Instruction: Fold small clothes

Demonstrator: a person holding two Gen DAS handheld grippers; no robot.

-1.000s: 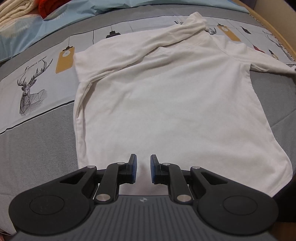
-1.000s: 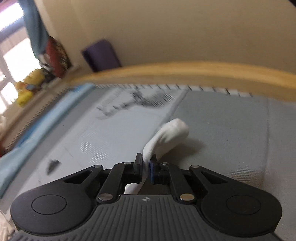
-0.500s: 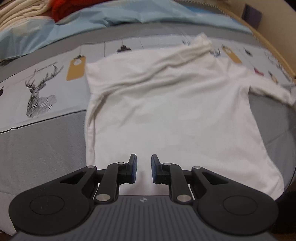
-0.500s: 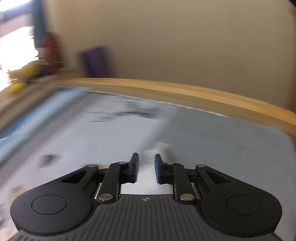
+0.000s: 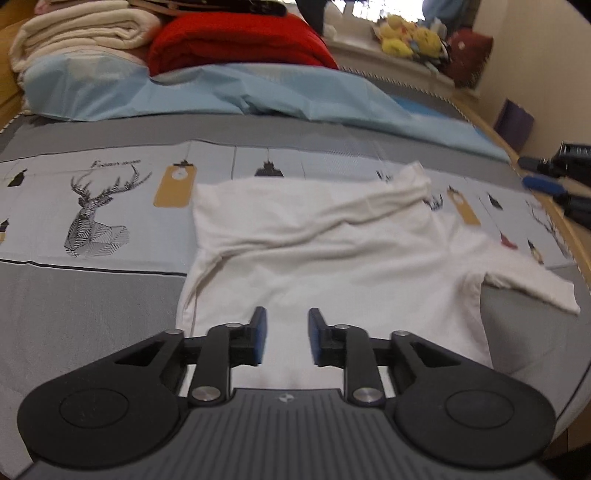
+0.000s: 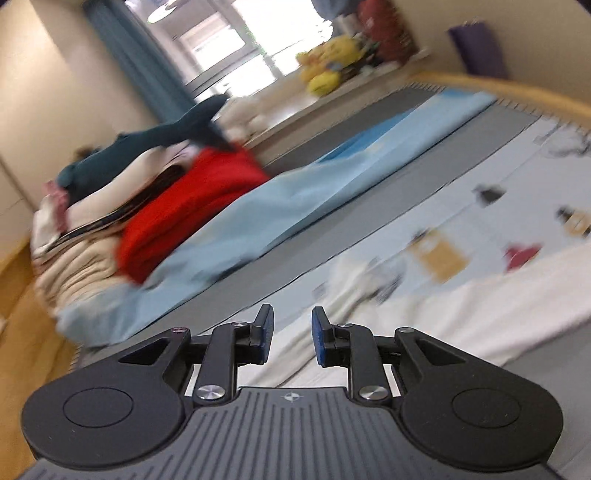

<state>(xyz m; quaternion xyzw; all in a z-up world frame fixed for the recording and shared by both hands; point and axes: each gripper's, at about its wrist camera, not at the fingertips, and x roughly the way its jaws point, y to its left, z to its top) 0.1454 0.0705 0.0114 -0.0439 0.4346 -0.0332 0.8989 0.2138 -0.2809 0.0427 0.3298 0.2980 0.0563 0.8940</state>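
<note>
Lying flat on the bed (image 5: 92, 306), the white shirt (image 5: 332, 266) spreads directly ahead of the left claw (image 5: 284, 336), its hem passing under the parted blue pads, which hold nothing. One sleeve is folded across the body; the other reaches out to the claw's right. The right claw (image 6: 289, 338) is likewise parted and empty, with blurred white cloth (image 6: 480, 306) ahead and to its right. Beyond both claws lie a light blue sheet (image 5: 221, 92), a red blanket (image 5: 240, 40) and cream folded blankets (image 5: 81, 33).
</note>
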